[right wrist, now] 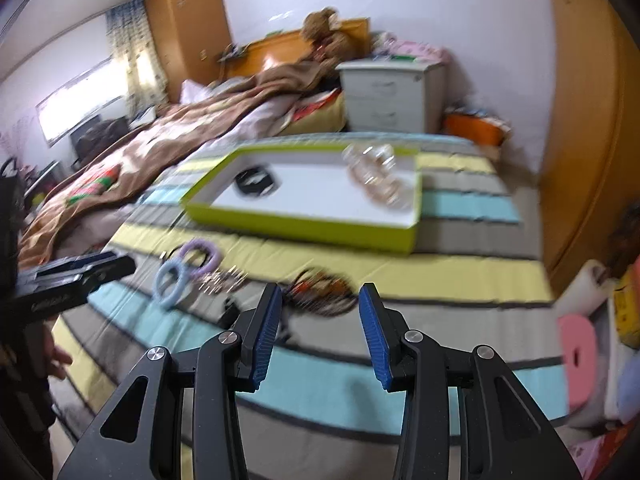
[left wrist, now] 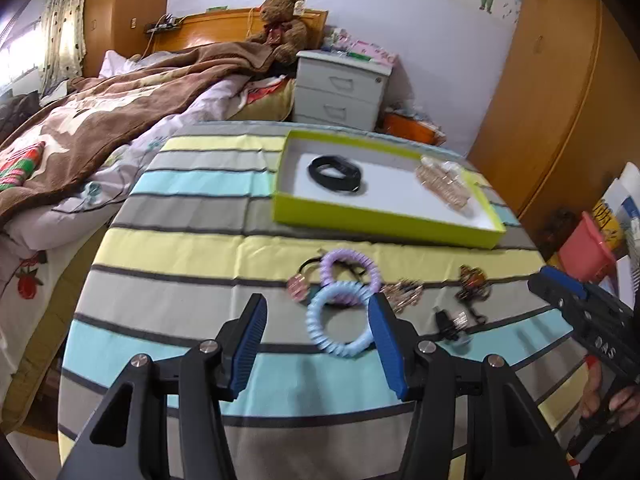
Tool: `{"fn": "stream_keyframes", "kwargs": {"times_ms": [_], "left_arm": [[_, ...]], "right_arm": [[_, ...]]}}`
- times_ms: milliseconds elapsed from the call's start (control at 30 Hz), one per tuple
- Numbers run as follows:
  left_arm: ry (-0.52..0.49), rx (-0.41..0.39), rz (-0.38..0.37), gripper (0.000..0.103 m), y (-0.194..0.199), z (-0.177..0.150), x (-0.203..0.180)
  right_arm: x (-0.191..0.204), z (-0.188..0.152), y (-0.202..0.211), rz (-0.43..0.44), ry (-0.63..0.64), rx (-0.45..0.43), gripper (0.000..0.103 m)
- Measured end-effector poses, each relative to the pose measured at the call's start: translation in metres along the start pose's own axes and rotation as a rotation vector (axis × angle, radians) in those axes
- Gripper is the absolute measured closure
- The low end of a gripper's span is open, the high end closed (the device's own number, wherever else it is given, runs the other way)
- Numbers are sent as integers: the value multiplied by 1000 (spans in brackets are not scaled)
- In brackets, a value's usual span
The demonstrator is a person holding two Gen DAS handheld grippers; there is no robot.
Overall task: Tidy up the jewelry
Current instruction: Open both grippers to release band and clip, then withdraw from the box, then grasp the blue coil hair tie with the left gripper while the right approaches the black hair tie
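**Jewelry: light, springy pieces strewn on the striped desk, tray half filled**

Jewelry lies in two places. In the lime-edged tray (left wrist: 384, 222) rest a black band (left wrist: 336, 174) and a heap of rose-gold hair clips (left wrist: 442, 188). On the striped cloth of the desk (left wrist: 192, 248), just short of the tray, sit a pale blue spiral hair tie (left wrist: 340, 322) overlapping a lilac spiral hair tie (left wrist: 350, 276), a thin black elastic with a pink charm (left wrist: 298, 286), a gold clip (left wrist: 404, 294), a dark brown ornament (left wrist: 472, 282) and a small black clip (left wrist: 450, 324).

The spiral ties look light, soft and springy; I judge they will squash under the pads and may spring away, so a pinch across one side of the ring seems safer than spanning the whole loop. The two overlap, so lifting one could drag the other. The metal clips look stiff, thin and slippery, best taken across the body.

The left tongs (left wrist: 318, 342) stand apart with nothing between the pads, the blue tie lying beyond the tips near the right-hand pad. The right tongs (right wrist: 320, 334) also stand apart and empty, above the brown ornament (right wrist: 324, 292).

The right wrist view is smeared, so the pieces there are hard to identify. Whether the tongs touch the cloth cannot be told. The person shows only as fingers at the frame edges.
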State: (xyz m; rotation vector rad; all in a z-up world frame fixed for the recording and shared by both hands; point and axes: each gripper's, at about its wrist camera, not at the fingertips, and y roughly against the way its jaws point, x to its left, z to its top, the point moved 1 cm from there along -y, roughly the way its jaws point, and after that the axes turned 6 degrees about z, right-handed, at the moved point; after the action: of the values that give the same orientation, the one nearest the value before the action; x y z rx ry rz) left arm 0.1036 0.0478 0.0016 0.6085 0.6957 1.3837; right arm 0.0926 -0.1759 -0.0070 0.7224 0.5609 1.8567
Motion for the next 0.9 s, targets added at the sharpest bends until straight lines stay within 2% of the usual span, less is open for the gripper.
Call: {"fn": "stream_keyframes", "kwargs": {"times_ms": [133,267,600,900], "left_arm": [[49,21,-21,48,-3,-6,13],[49,23,-17,48,-2,-10,19],[58,42,-30,48,-5,-16,26],[73,58,-19,48,-10,-16,31]], "right_arm": [[21,-4,-12,82,37,24,62],[34,-6,-31,102,66,64,62],[46,-8,-66,53,110,159,61],[52,-9,-69,-19,150,172,63]]}}
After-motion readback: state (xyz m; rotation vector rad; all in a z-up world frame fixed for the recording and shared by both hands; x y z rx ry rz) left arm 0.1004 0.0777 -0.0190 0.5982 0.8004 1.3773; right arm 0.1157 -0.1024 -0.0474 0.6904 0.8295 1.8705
